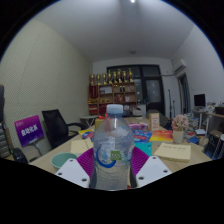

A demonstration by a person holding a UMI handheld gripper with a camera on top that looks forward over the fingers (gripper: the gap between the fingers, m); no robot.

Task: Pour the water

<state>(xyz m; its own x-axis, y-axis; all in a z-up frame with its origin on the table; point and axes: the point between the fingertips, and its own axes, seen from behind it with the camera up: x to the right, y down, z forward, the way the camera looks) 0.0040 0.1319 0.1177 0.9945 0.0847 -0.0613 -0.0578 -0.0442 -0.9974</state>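
We see the purple pads (86, 160) of our hand-held gripper (112, 165) pressed against both sides of a clear water bottle (113, 145), holding it upright between the fingers, with the cluttered counter (185, 152) beyond.

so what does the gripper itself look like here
The gripper has two pale grey, wedge-shaped fingers, one at each side at the bottom of the view. Each bears a purple pad on its inner face. No cables, markings or sleeve show.
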